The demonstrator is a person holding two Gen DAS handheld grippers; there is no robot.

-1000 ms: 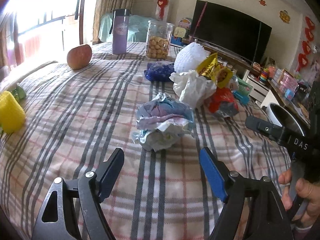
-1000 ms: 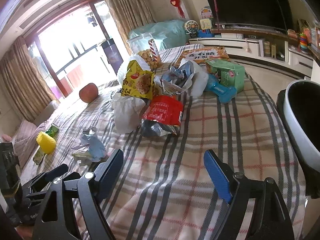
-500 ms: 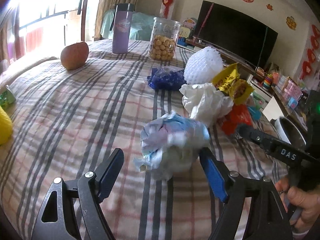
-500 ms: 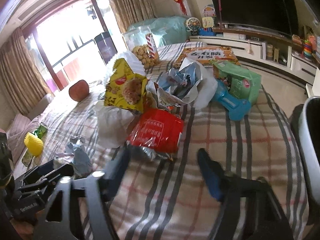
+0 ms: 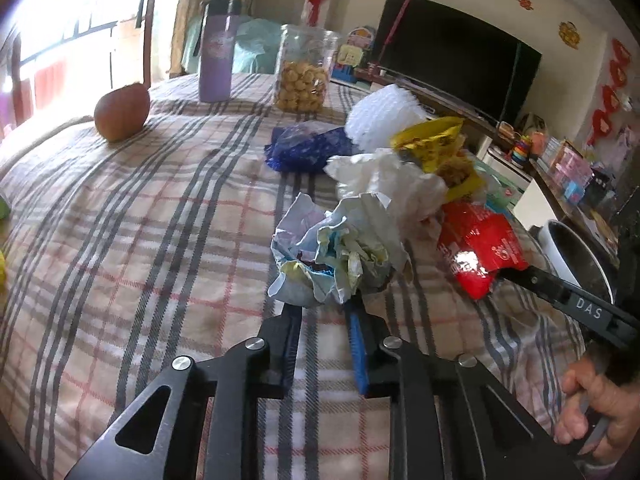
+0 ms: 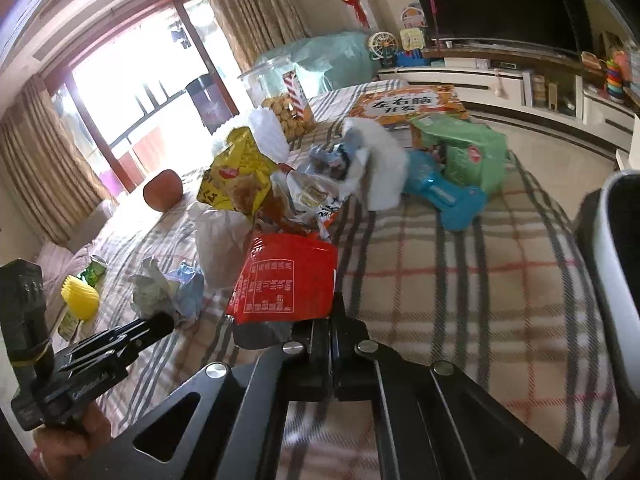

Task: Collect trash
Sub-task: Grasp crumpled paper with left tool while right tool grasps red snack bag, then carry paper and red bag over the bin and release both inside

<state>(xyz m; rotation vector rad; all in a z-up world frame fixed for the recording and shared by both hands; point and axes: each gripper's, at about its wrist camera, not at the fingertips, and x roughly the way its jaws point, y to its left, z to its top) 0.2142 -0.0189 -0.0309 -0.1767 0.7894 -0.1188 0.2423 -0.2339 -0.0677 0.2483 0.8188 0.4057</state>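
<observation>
My left gripper point(image 5: 322, 306) is shut on a crumpled blue-and-white paper wad point(image 5: 340, 252) on the plaid tablecloth point(image 5: 140, 240). My right gripper point(image 6: 332, 312) is shut on the lower edge of a red snack bag point(image 6: 288, 280), which also shows in the left wrist view point(image 5: 480, 248). A yellow snack bag point(image 6: 236, 176), a white crumpled plastic bag point(image 5: 384, 176), a blue wrapper point(image 5: 308, 148) and a white foam net point(image 5: 384, 112) lie in a pile behind. The paper wad shows in the right wrist view point(image 6: 172, 292) too.
An apple point(image 5: 122, 112), a purple bottle point(image 5: 218, 52) and a cookie jar point(image 5: 304, 68) stand at the back. A green box point(image 6: 464, 152), a blue toy point(image 6: 444, 196) and an orange box point(image 6: 408, 104) lie to the right. A white bin point(image 6: 616, 248) stands past the table's right edge.
Both grippers moved forward and closed: the left on the paper wad, the right on the red snack bag. Both were open one second ago.
</observation>
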